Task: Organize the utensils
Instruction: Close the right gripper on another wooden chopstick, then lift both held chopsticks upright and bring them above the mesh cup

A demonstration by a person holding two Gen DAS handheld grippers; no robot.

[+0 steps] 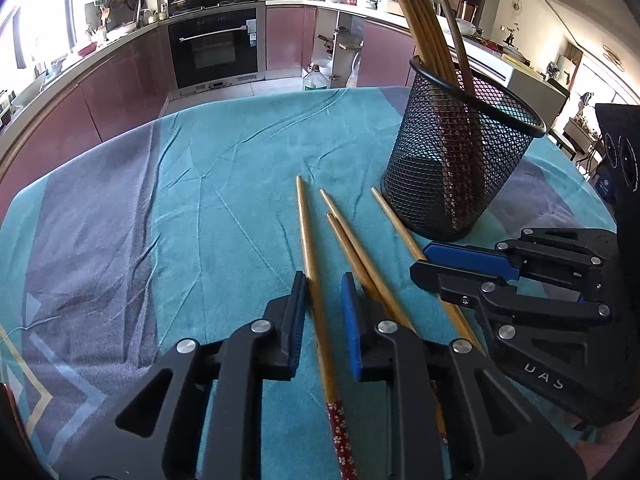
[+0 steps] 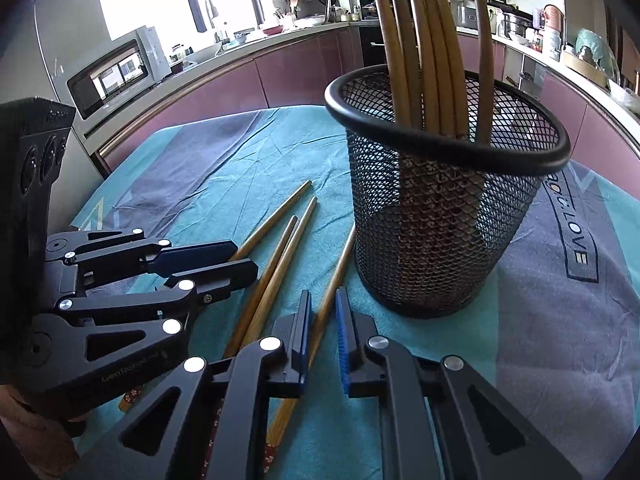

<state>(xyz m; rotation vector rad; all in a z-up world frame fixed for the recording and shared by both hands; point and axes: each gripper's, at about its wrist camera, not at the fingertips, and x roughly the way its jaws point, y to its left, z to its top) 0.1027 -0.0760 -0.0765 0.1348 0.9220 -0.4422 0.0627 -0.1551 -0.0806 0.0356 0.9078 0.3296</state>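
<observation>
While both claws are straddling loose chopsticks lying ahead of the mesh holder [image 2: 444,208], the left gripper [image 1: 324,300] and right gripper [image 2: 323,316] are standing apart, needing to close, then lift.

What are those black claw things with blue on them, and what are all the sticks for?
They are two-finger grabbers that a person holds, one per hand. Each carries a camera looking along its fingers, so each picture shows its own grabber up close. The left grabber and right grabber are both open, each straddling one loose wooden chopstick. Four wooden chopsticks lie on the teal and grey tablecloth. More stand in the black wire-mesh cup. Nothing is gripped yet.
</observation>
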